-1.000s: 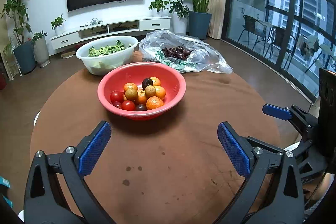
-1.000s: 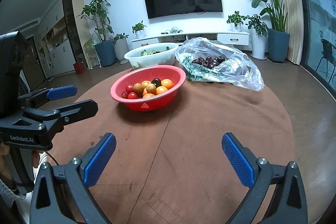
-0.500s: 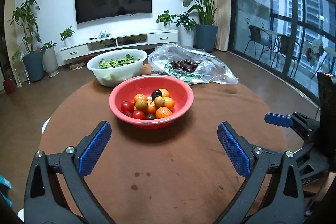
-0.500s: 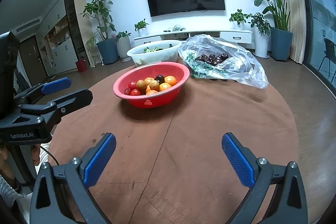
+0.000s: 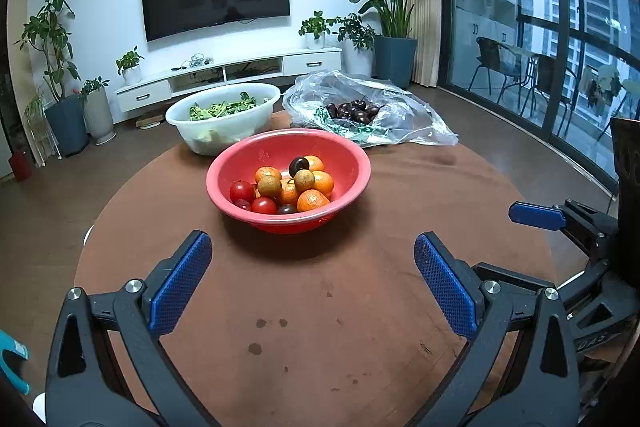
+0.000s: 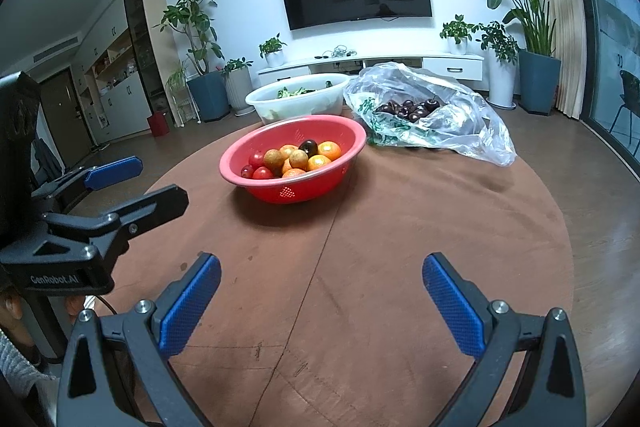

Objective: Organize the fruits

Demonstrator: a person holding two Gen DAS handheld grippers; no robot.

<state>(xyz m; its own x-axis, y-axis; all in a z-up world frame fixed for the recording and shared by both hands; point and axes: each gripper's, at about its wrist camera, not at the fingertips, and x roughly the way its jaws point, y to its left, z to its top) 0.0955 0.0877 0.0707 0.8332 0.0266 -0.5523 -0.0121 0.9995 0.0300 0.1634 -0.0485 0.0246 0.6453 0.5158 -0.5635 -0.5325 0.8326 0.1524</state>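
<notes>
Left wrist view has tipped up a bit over the last second: the red bowl sits lower in frame now and more room shows behind it. No fruit moved, so sorting-wise nothing's changed. The round desk is bare in front of the bowl, with its edge well off to either side. Behind the bowl: white bowl of greens, then the cherry bag. Mixed oranges, tomatoes and a cherry sit in the bowl. Left hand-held gripper and right hand-held gripper are both spread, holding nothing.
</notes>
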